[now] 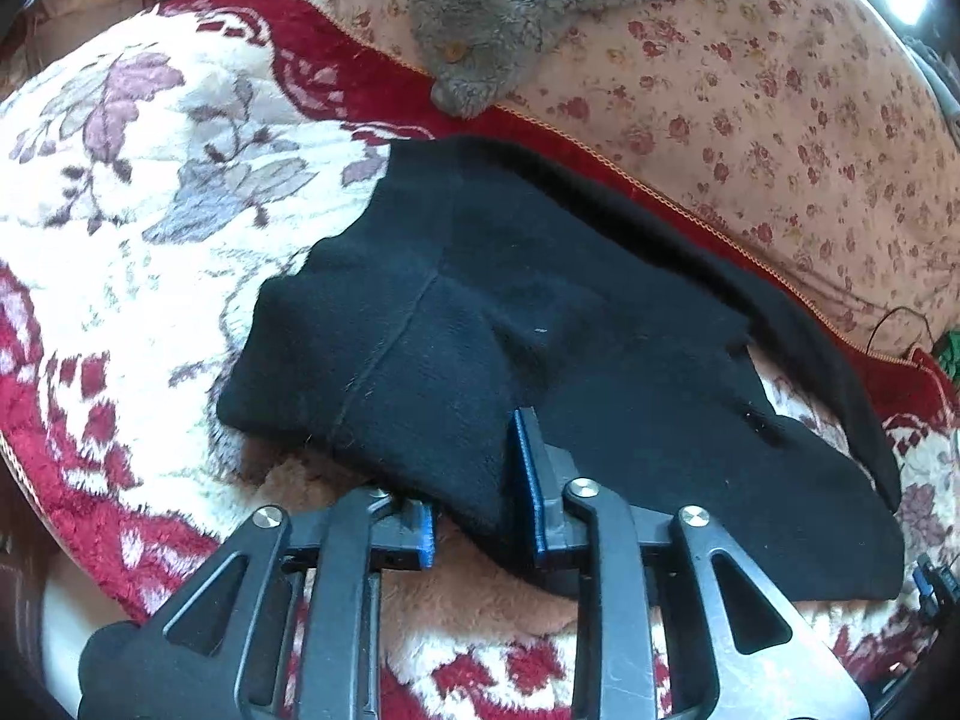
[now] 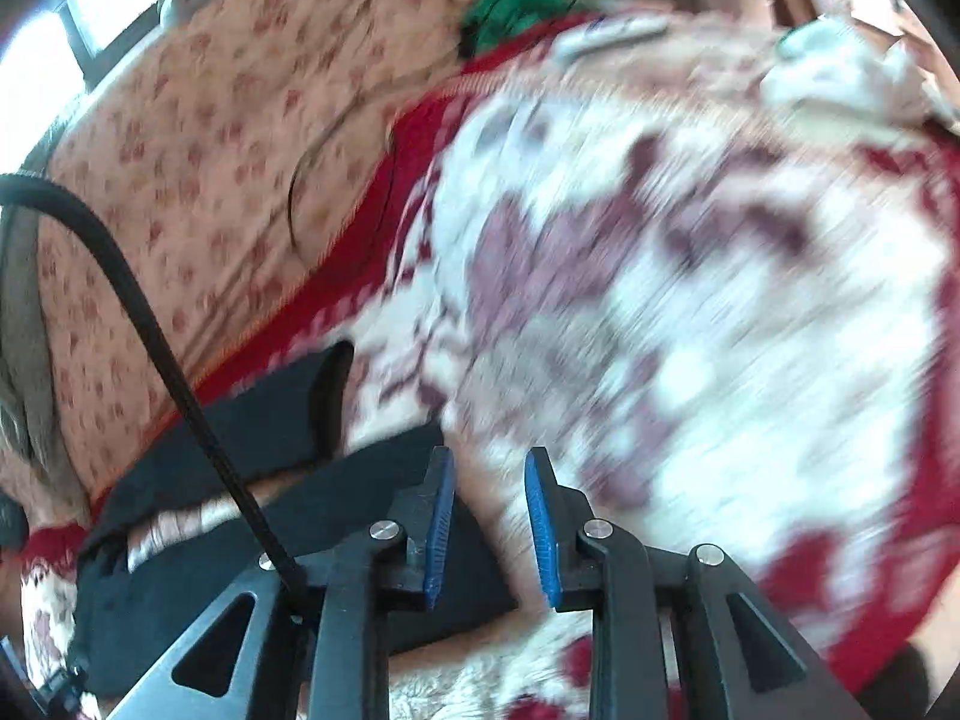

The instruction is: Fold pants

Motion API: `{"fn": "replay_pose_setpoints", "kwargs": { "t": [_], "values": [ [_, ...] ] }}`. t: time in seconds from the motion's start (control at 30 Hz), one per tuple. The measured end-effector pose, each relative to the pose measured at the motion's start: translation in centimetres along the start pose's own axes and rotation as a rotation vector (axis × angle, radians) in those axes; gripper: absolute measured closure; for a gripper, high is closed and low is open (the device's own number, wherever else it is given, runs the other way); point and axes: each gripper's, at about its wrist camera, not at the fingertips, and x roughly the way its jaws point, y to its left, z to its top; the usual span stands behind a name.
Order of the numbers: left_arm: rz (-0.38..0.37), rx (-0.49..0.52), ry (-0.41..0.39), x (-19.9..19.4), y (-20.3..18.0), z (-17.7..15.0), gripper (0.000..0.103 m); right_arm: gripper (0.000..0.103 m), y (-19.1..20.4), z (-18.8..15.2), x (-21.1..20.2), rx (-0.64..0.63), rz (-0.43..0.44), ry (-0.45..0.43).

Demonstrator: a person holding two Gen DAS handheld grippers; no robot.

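Note:
The black fleece pants lie on a red and white floral blanket, partly folded over. In the left wrist view my left gripper stands with its blue-padded jaws apart and a fold of the pants' near edge between them; the left pad is partly under the cloth. In the blurred right wrist view the pants lie at the lower left, their leg ends by the left finger. My right gripper is open and empty above the blanket.
A pink flowered quilt runs along the far side, with a grey fleece garment with buttons on it. A green item lies at the far end. A black cable crosses the right wrist view.

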Motion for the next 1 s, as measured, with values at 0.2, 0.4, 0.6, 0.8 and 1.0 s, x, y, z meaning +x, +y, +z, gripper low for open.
{"fn": "replay_pose_setpoints", "kwargs": {
  "t": [0.2, 0.4, 0.6, 0.8, 1.0],
  "values": [
    [0.049, 0.024, -0.017, -1.8, 0.6, -0.4, 0.074, 0.067, 3.7, 1.0, -2.4, -0.087, 0.113, -0.053],
    [0.162, 0.058, -0.106, -4.8, 1.1, -0.9, 0.074, 0.062, 10.4, -2.1, -0.4, -0.245, 0.273, 0.074],
    [0.087, 0.027, -0.146, -7.6, 2.0, 0.3, 0.069, 0.062, 15.6, -5.3, 2.6, -0.307, 0.402, 0.219],
    [-0.076, 0.005, -0.084, -5.7, -0.8, 1.7, 0.056, 0.057, 17.4, -5.3, 6.0, -0.228, 0.479, 0.295],
    [-0.165, 0.031, 0.002, -1.5, -5.7, 2.5, 0.056, 0.056, 17.6, -4.8, 9.9, -0.068, 0.533, 0.397]
  ]
}}
